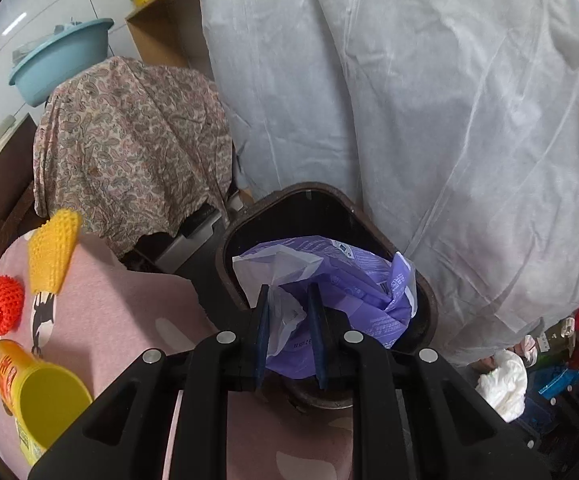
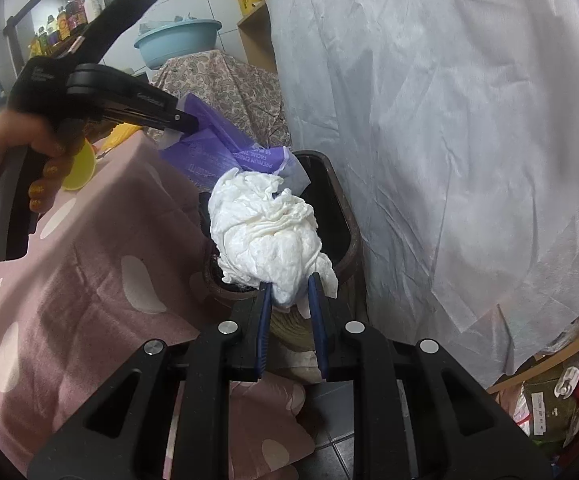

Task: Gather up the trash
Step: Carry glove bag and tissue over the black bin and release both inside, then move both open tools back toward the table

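Both black two-finger grippers loaded, parked over the dark brown plastic bin for the drop.

Left to right: yellow open-ended snack tube lies on the pink spotted tablecloth, not yet picked up, likely next. Left gripper is clamped on the crumpled purple plastic tissue wrapper, which hangs right above the bin mouth so it falls inside on release. Right gripper is pinched on the wad of white crumpled tissue, held over the near rim of the same bin, beside the wrapper.
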`<state>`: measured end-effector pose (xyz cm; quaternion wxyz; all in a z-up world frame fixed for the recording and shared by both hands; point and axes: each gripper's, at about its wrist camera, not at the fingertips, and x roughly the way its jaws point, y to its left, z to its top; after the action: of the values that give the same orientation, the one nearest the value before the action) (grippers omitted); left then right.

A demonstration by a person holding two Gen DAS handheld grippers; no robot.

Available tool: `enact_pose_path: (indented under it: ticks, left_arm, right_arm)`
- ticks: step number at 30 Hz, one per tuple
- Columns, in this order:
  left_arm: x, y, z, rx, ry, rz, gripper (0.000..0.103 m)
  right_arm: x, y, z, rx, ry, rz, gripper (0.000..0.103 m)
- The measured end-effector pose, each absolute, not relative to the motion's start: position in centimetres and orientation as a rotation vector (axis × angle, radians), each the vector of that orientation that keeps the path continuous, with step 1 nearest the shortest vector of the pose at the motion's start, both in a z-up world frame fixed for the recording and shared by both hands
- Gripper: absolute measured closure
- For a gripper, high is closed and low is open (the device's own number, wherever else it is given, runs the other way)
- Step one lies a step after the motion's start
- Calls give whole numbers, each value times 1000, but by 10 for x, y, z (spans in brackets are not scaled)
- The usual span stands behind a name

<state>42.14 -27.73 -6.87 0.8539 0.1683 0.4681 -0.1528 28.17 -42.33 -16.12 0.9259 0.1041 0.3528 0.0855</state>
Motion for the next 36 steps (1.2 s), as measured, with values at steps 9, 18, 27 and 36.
enact_pose_path:
  ticks: [9,18,27,36]
  left_arm:
    - [442,-296,-90,426,1038,-259,75]
    - [436,-301,-89,451,992,-270,49]
    - [404,-276,-43,264,889,-367,34]
    - [378,-251,-28,233,814,-390,30]
  right_arm:
    - [291,-424,-174,248,752,184,84]
    - [305,-418,-179,233,766,198,84]
    - [335,-406,-189,223,795,229,84]
    - [391,-394,-212,295,867,238,83]
